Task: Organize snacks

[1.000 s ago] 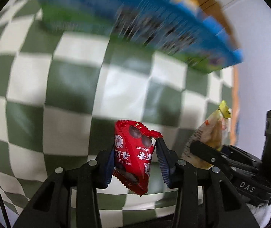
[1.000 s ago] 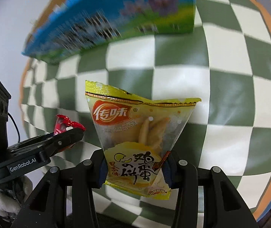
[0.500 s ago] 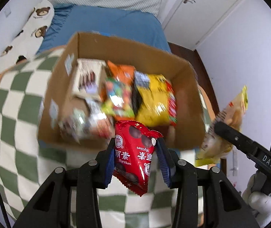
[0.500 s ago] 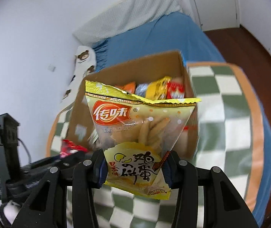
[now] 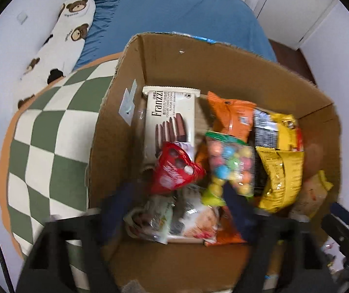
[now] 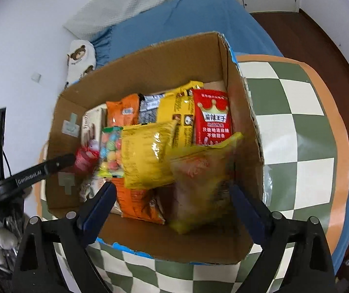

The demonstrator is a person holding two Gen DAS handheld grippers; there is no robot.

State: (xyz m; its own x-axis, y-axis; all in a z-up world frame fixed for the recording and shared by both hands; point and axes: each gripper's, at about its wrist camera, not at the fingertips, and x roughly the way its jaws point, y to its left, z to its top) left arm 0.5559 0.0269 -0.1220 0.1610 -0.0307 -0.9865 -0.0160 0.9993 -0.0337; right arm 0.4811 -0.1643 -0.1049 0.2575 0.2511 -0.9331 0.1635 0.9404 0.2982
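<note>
Your left hand-held gripper [image 5: 174, 207] stands over the near edge of the cardboard box [image 5: 235, 73] with its blue-padded fingers spread wide and nothing between them. The red chocolate packet [image 5: 175, 171] sits just beyond the fingertips, inside the box, tilted, lying over the lower end of the white Franzzi cookie pack [image 5: 169, 112] and beside the bag of coloured candy balls [image 5: 230, 161].

Your right hand-held gripper [image 6: 172, 195] is likewise spread wide and holds nothing. The yellow egg-biscuit bag [image 6: 199, 178], blurred, is between and ahead of its fingers, inside the box at the near right corner, against the right wall. Whether it rests on the contents or is in the air cannot be told.

The box also holds an orange packet [image 6: 123, 109], a yellow foil bag [image 6: 145, 156] and a red packet with a crown [image 6: 212, 119], packed close together.

The box stands on the green-and-white checked cloth [image 6: 291, 127] of the desk. A bed with a blue sheet [image 5: 174, 14] and a bear-print pillow [image 5: 64, 31] lies beyond it.
</note>
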